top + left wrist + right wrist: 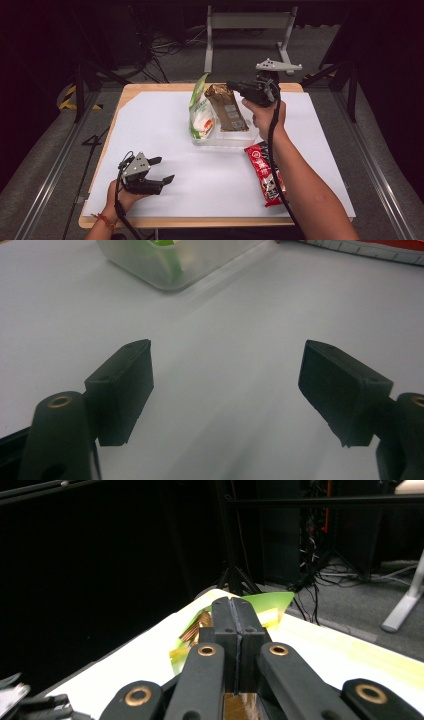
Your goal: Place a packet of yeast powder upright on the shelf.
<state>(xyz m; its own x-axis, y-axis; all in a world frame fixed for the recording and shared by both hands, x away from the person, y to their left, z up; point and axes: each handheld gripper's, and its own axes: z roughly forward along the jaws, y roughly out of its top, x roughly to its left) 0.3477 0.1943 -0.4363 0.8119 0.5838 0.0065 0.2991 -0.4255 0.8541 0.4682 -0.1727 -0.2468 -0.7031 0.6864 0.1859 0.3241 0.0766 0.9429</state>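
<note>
Right claw (235,86) clamped, seemingly on brown packet (227,109) top in clear tray (250,137); left claw (162,170) agape, idle.

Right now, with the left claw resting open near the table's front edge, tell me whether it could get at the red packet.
Probably yes. The left claw is open and holds nothing, and bare white table lies between it and the red packet. The person's right forearm covers the packet's near end, which could hinder it.
</note>
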